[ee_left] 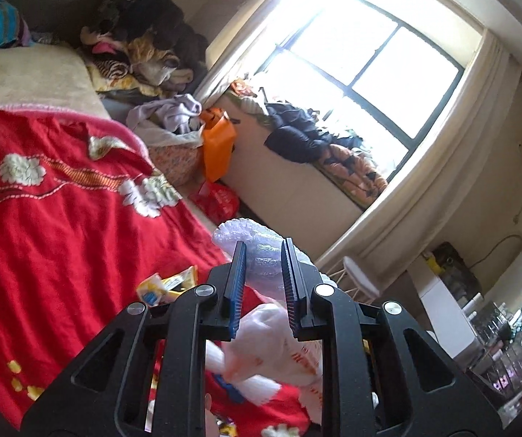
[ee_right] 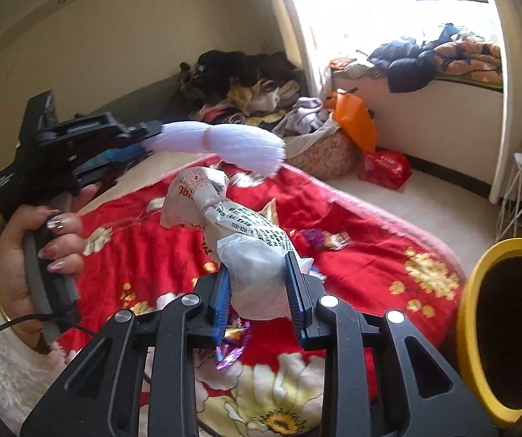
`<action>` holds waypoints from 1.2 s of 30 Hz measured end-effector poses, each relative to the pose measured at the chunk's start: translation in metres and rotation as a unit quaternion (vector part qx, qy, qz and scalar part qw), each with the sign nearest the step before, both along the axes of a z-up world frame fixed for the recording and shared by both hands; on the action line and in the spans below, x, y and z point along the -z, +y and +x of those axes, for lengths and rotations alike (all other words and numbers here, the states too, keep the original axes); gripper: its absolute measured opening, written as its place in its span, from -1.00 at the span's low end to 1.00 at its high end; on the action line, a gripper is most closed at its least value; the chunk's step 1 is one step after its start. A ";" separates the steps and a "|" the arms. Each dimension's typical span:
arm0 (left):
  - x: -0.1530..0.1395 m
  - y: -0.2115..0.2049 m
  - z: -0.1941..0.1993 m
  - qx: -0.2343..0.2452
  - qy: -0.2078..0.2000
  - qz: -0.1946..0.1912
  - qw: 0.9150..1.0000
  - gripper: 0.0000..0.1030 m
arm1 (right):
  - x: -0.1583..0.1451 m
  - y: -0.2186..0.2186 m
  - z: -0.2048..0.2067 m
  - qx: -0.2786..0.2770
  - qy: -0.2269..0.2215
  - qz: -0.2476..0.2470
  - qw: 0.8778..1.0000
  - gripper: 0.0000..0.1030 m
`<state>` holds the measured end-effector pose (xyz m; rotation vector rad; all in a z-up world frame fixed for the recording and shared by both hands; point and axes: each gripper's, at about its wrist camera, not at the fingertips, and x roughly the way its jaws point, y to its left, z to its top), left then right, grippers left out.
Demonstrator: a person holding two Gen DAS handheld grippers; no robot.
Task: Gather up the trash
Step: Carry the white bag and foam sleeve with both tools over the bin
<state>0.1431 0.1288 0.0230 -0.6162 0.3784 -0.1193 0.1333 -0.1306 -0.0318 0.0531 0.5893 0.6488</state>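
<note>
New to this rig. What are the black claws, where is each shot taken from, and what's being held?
No robot: a person carries two handheld grippers, each with a fisheye camera looking along its fingers.

Left-wrist view: the left gripper pinches a piece of white foam netting.

Right-wrist view: the right gripper clamps a crumpled white printed plastic bag. The person's hand holding the other gripper shows at left.

Below lies a red floral blanket with small wrappers. A yellow-rimmed bin waits at right.
</note>
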 end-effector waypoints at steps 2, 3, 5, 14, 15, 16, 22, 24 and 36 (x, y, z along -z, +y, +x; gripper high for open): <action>-0.005 -0.002 -0.002 0.001 -0.006 0.004 1.000 -0.72 | -0.003 -0.013 0.002 0.016 -0.001 0.005 1.000 -0.49; -0.008 -0.006 -0.004 0.003 -0.011 0.009 1.000 -0.72 | -0.003 -0.016 0.002 0.021 -0.001 0.007 1.000 -0.49; -0.011 -0.009 -0.005 0.008 -0.016 0.014 1.000 -0.73 | -0.005 -0.027 0.003 0.037 -0.004 0.010 0.999 -0.49; -0.020 -0.033 -0.010 0.036 -0.031 0.017 0.999 -0.73 | -0.006 -0.067 0.009 0.099 -0.002 0.027 0.995 -0.50; -0.020 -0.035 -0.010 0.039 -0.032 0.018 0.999 -0.74 | -0.007 -0.073 0.010 0.107 -0.004 0.028 0.994 -0.50; -0.021 -0.039 -0.010 0.043 -0.033 0.018 0.998 -0.74 | -0.006 -0.078 0.010 0.114 -0.005 0.029 0.993 -0.50; -0.025 -0.058 -0.010 0.061 -0.041 0.032 0.997 -0.74 | -0.006 -0.112 0.010 0.161 -0.006 0.042 0.986 -0.50; -0.026 -0.064 -0.010 0.068 -0.042 0.034 0.996 -0.74 | -0.005 -0.123 0.010 0.174 -0.004 0.049 0.984 -0.50; -0.021 -0.105 -0.006 0.107 -0.030 0.069 0.991 -0.74 | -0.006 -0.172 0.008 0.230 -0.006 0.070 0.971 -0.50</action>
